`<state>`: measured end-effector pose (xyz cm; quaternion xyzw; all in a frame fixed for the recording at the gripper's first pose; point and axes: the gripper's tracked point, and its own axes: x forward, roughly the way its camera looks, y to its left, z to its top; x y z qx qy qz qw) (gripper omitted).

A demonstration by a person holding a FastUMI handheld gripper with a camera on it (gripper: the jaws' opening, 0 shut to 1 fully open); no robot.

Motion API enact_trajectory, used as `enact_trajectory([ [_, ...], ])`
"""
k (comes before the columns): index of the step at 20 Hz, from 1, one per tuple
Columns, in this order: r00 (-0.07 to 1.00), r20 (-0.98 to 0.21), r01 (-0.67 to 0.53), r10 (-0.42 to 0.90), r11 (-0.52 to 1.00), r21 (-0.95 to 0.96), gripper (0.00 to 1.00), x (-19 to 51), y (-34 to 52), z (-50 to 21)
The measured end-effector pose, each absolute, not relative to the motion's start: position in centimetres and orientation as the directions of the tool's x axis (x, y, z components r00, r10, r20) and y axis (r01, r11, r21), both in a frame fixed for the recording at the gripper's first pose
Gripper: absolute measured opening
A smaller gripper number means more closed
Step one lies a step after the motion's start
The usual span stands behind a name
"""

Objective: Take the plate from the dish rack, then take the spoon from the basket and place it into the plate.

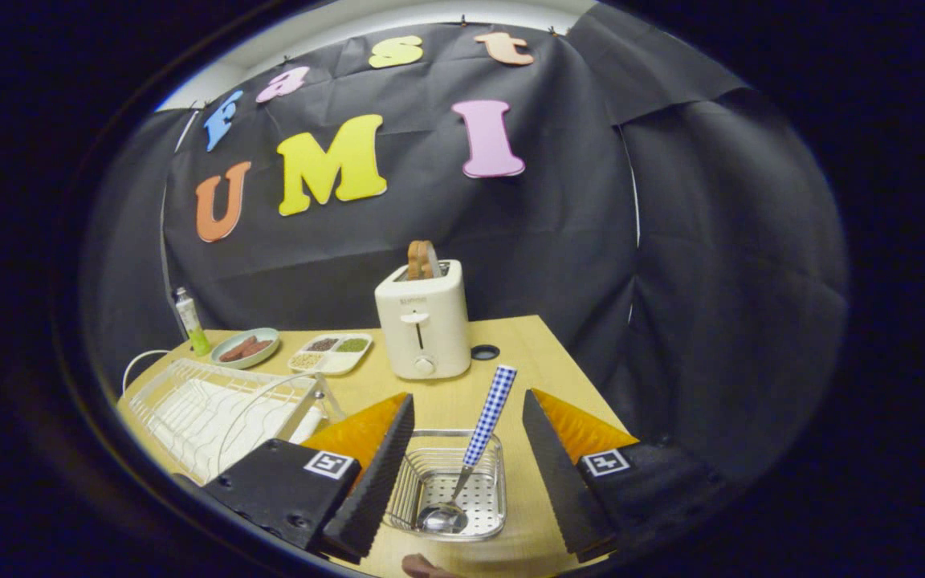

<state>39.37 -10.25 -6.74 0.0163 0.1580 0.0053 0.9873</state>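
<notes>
Fingers [466,457] apart, flanking spoon [470,457], basket [491,514]

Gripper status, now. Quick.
Gripper: open, holding nothing. Its fingers stand wide apart on either side of the metal basket, where the spoon leans untouched between them.

The gripper [466,474] hangs above the near edge of the table with its two black, orange-backed fingers [374,474] spread wide apart, angled forward and down, clasping nothing.
</notes>
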Motion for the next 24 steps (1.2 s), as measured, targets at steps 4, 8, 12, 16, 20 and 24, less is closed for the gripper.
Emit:
enact_trajectory([
  [4, 0.930, -0.363, -0.011, 0.051, 0.994, 0.111, 0.64, 41.5, -9.9, -7.7],
  [8, 0.923, -0.381, 0.010, 0.047, 0.989, 0.148, 0.32, 42.3, -9.7, -8.7],
  [12, 0.945, -0.324, 0.015, 0.047, 0.983, 0.185, 0.18, 40.9, -9.1, -6.5],
  [16, 0.972, -0.234, 0.021, 0.012, 0.991, 0.135, 0.18, 39.2, -9.1, -2.9],
  [20, 0.988, -0.152, -0.003, 0.020, 0.994, 0.110, 0.18, 36.0, -8.0, 1.6],
  [24, 0.995, -0.077, -0.057, 0.068, 0.990, 0.131, 0.18, 30.8, -5.1, 6.0],
])
